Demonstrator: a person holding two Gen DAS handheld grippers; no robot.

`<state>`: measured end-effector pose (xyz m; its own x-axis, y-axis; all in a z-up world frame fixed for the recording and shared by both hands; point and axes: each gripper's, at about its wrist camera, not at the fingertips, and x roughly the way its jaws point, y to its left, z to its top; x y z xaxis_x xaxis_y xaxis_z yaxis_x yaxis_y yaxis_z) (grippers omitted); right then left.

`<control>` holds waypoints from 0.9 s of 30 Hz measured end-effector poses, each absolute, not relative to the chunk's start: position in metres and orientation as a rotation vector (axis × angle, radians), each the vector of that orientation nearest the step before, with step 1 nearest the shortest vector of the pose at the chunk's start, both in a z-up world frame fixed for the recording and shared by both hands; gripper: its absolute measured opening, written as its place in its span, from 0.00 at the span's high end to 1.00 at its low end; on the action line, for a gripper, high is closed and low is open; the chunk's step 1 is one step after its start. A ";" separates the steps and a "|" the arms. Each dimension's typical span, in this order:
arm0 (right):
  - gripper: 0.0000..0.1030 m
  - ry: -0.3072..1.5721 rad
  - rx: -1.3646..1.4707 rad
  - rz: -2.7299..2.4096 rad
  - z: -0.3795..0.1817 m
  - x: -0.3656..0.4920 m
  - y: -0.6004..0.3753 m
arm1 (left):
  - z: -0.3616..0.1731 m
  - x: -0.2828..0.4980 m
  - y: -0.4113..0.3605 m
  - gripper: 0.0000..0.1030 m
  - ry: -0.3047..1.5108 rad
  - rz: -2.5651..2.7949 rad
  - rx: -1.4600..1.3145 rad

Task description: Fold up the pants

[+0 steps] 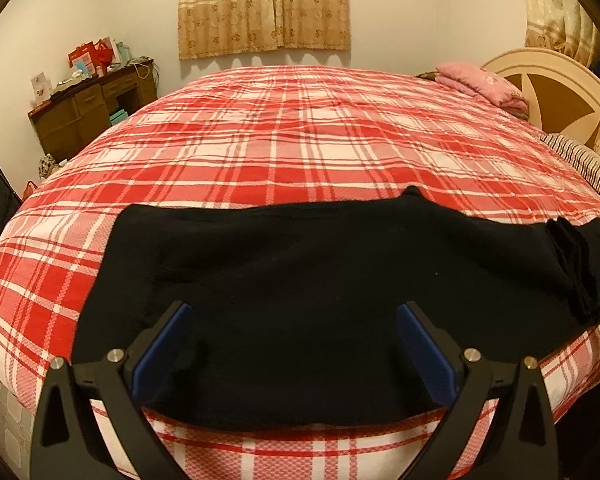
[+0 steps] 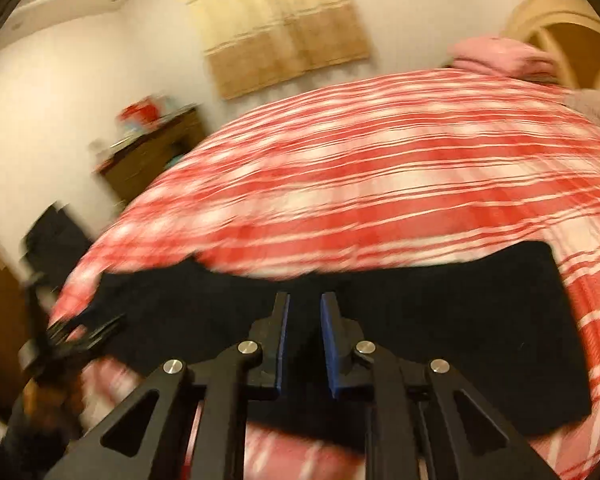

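Both wrist views low, close over bed [image 1: 300,140] edge — share pants [image 1: 320,272], curtain [image 1: 264,8].

Warm, dim indoor light — left wrist view sharp, right wrist view motion-blurred, both fisheye-bent at edges.

The right wrist view is smeared with motion blur — the plaid bedspread [image 2: 380,168] runs to streaks, and the desk [image 2: 156,152] clutter cannot be made out. The black pants [image 2: 440,320] lose their left end in that blur, and in the left wrist view their right end [image 1: 580,264] bunches at the lens rim — cut off there. Whether fabric lies between the right gripper [image 2: 304,304] fingers cannot be told.
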<state>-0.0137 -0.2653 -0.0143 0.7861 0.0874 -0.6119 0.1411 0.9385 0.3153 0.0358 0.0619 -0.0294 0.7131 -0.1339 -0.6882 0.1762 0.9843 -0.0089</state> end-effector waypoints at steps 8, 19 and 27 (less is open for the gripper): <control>0.84 0.780 0.425 0.027 -0.060 0.020 -0.248 | -0.034 0.039 0.075 0.00 0.760 -0.137 0.072; 0.31 0.780 0.464 0.359 -0.034 0.088 -0.209 | -0.059 0.042 0.075 0.00 0.808 -0.126 0.083; 0.31 0.920 0.335 0.503 -0.056 0.116 -0.155 | -0.060 0.041 0.076 0.00 0.811 -0.148 0.097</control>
